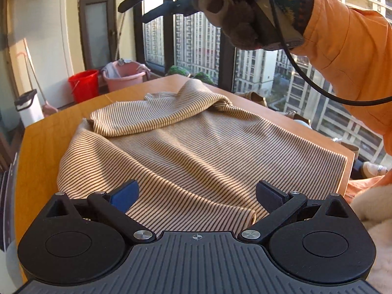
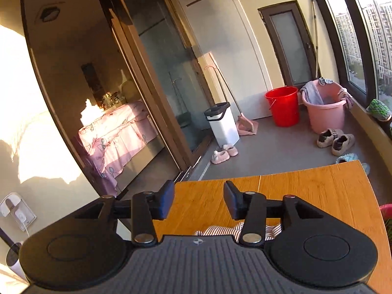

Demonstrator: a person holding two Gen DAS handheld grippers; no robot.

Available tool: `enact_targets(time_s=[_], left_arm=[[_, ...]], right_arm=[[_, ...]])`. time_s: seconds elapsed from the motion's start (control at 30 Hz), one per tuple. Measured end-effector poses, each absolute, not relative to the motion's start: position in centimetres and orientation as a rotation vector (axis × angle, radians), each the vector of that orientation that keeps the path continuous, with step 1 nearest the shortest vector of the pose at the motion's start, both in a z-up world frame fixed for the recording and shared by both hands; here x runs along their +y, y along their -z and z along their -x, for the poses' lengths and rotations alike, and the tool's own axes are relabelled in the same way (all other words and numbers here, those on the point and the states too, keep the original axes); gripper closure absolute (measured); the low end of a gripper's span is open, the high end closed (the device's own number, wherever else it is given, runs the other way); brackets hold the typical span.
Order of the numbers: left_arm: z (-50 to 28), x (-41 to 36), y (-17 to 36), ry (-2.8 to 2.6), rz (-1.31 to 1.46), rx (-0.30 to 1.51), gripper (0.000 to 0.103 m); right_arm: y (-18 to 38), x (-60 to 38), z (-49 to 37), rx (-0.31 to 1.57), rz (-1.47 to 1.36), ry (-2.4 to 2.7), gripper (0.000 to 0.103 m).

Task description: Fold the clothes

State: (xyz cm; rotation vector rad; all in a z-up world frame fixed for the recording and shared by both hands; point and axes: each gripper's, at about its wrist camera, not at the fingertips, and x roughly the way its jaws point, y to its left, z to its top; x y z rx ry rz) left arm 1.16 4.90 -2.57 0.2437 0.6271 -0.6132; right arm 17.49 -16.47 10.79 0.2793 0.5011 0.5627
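A tan striped garment (image 1: 186, 147) lies rumpled across the wooden table (image 1: 49, 132), with one part folded over at the far side. My left gripper (image 1: 197, 193) is open just above the garment's near edge and holds nothing. My right gripper (image 2: 199, 199) is open and empty, raised over the table (image 2: 306, 196). Only a small bit of the striped garment (image 2: 215, 231) shows below it. In the left wrist view the right gripper (image 1: 147, 2) is seen high above the far side of the table, held by a gloved hand.
A red bucket (image 2: 283, 105), a pink basin (image 2: 323, 110), a white bin (image 2: 224, 122), a broom, slippers and shoes stand on the balcony floor beyond the table. Windows run along one side. A cream fluffy fabric (image 1: 374, 220) lies at the near right.
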Motion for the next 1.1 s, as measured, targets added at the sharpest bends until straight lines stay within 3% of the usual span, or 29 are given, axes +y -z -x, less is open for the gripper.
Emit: enact_targets(time_s=[0.17,0.3,0.4,0.43,0.53,0.87,0.93,1.1], left_arm=[[0.5,4.6,2.9,0.592,-0.369,0.647,0.003],[0.8,3.7,3.3,0.6,-0.454,0.687,0.02],[0.3,2.8,3.5,0.569,-0.506,0.71,0.041],[0.1,2.6,3.6,0.559,-0.509,0.719,0.054],[-0.8,2.4,3.6,0.535,-0.502,0.741,0.074],[-2.4,2.5,1.6,0.478,-0.403,0.724,0.085],[-2.5,2.9,0.4,0.487,-0.358,0.701,0.093],[-3.7,6.6,-4.5,0.401,-0.166,0.583,0.097]], right_arm=[[-9.1,-19.9,-12.8,0.476,-0.306,-0.672,0.025],[-7.3,-21.7,-9.4,0.455,-0.314,-0.722,0.012],[-5.5,-22.7,-7.5,0.455,-0.33,-0.767,0.002],[-4.9,-22.9,-6.9,0.46,-0.334,-0.785,0.001],[-3.3,-23.0,-5.3,0.476,-0.325,-0.826,0.0],[-0.3,-24.5,-4.8,0.526,-0.399,-0.776,0.0],[-0.4,-24.6,-4.9,0.524,-0.405,-0.776,0.0],[-1.5,-23.1,-4.1,0.488,-0.36,-0.818,0.0]])
